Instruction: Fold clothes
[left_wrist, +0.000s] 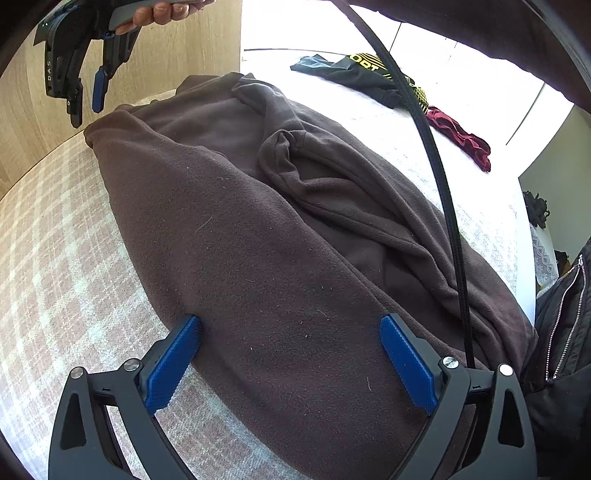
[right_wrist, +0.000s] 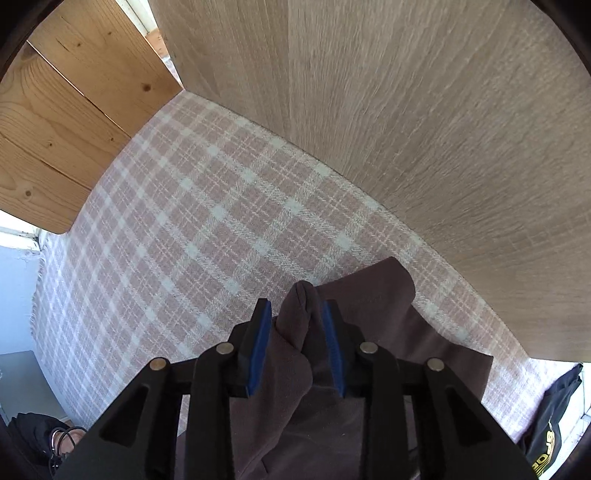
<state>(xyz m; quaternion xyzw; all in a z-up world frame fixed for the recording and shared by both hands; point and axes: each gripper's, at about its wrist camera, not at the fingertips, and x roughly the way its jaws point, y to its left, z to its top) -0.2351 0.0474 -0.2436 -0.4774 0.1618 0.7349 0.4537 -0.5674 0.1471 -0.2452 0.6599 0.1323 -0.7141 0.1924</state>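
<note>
The brown fleece garment (left_wrist: 280, 229) is spread across the plaid bed cover (left_wrist: 55, 258), frame centre. The left tongs (left_wrist: 291, 362) are spread wide over it. The right tongs (right_wrist: 297, 343), marked "DAS", stand narrowly parted around a fleece fold, which is not seen to be pressed. Yellow lettering on the black garment (left_wrist: 354, 72), upper right, is only partly legible.

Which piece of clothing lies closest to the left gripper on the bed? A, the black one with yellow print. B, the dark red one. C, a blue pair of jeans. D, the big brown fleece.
D: in the left wrist view the brown fleece spreads right between the left gripper's wide-apart fingers, while the black and yellow garment and the dark red garment lie far off on the white cover.
</note>
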